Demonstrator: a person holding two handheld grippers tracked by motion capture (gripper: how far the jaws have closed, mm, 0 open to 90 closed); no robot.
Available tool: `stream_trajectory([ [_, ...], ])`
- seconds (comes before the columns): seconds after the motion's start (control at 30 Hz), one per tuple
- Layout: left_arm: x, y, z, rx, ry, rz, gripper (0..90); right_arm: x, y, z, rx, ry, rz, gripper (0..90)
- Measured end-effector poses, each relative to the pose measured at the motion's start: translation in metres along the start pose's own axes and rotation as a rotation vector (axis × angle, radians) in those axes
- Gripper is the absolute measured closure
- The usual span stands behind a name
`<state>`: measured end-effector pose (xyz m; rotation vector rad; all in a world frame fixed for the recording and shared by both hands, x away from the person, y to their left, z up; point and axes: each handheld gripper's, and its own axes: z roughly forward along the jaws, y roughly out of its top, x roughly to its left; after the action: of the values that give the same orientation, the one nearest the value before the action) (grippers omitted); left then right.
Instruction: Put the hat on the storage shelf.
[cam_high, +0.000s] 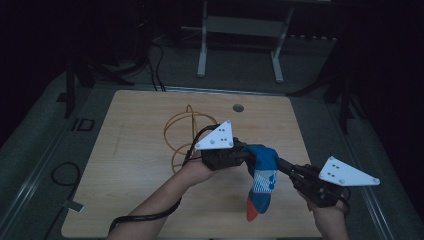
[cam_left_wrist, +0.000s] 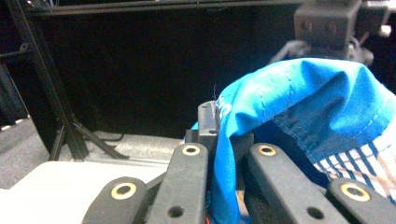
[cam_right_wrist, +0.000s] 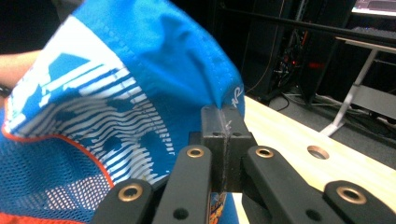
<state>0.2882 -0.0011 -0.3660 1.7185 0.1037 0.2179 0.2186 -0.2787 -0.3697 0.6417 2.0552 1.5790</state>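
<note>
Left gripper (cam_high: 239, 156): jaws clamped tight on blue fabric edge of the garment (cam_high: 261, 176).
Right gripper (cam_high: 284, 166): jaws pinched together on the garment's hem, opposite side.
Garment: blue, white-striped print, orange trim and mesh; hangs between both grippers above the wooden table (cam_high: 135, 150).
Yellow cable (cam_high: 180, 131): looped on table behind left gripper.

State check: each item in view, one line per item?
Blue garment: lifted off the table, hanging between both claws, orange end lowest.
Left claw: shut on the garment's edge.
Right claw: shut on the garment's edge.
Orange cable: lying coiled loosely on the table, untouched.
Table: wooden top, with a round hole near its far edge.
</note>
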Motion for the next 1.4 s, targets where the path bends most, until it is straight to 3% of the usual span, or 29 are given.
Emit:
stream_trajectory([
  [0.1,-0.002,0.001,-0.002,0.009,0.017,0.012,86.1,-0.004,0.004,-0.006,-0.023,0.003,0.013,90.0],
  [0.2,-0.005,0.003,-0.002,0.029,0.018,0.024,71.8,-0.005,0.008,-0.009,-0.030,-0.001,0.013,90.0],
  [0.3,-0.010,0.005,-0.003,0.046,0.028,0.043,65.5,-0.005,0.013,-0.011,-0.035,-0.003,0.007,90.0],
  [0.6,-0.018,0.009,-0.019,0.058,0.073,0.054,62.3,-0.007,0.027,-0.016,-0.058,-0.016,-0.004,90.0],
  [0.77,-0.022,0.008,-0.033,0.065,0.109,0.044,61.4,-0.008,0.035,-0.019,-0.073,-0.029,-0.011,90.0],
  [0.9,-0.025,0.005,-0.047,0.074,0.175,0.036,60.1,-0.010,0.041,-0.020,-0.085,-0.041,-0.012,90.0],
  [1.03,-0.030,-0.003,-0.064,0.063,0.187,0.003,54.3,-0.015,0.048,-0.018,-0.094,-0.060,-0.009,90.0],
  [1.27,-0.041,-0.024,-0.091,0.052,0.222,-0.036,47.6,-0.021,0.058,-0.004,-0.094,-0.064,-0.008,90.0],
  [1.4,-0.045,-0.036,-0.105,0.043,0.253,-0.060,39.2,-0.023,0.068,0.007,-0.089,-0.072,-0.020,90.0],
])
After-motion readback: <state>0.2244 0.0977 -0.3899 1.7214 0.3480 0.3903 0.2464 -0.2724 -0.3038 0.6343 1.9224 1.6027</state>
